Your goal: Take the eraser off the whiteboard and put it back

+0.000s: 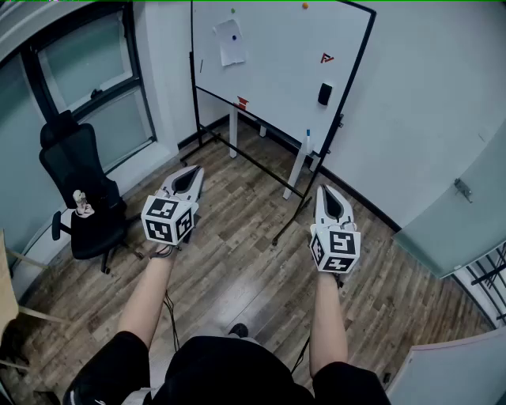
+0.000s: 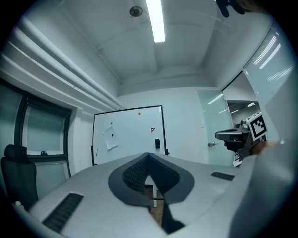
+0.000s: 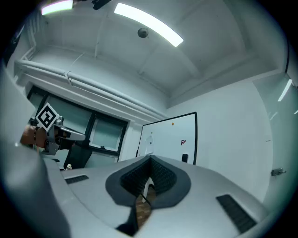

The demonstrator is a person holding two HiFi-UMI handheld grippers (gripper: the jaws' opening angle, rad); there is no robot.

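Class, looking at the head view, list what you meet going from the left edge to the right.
In order: office chair → left gripper → sheet of paper → orange magnet → eraser → door handle.

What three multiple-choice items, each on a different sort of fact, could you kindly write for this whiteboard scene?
1. Where is the eraser?
A. on a desk
B. on the whiteboard, near its right edge
C. on the windowsill

2. What colour is the office chair?
A. red
B. white
C. black

3. How does the right tool stand?
A. shut, holding nothing
B. shut on the eraser
C. wide open

Answers:
1 B, the head view shows it stuck to the board.
2 C, its seat and back are black.
3 A, the right gripper view shows its jaws meeting with nothing between them.
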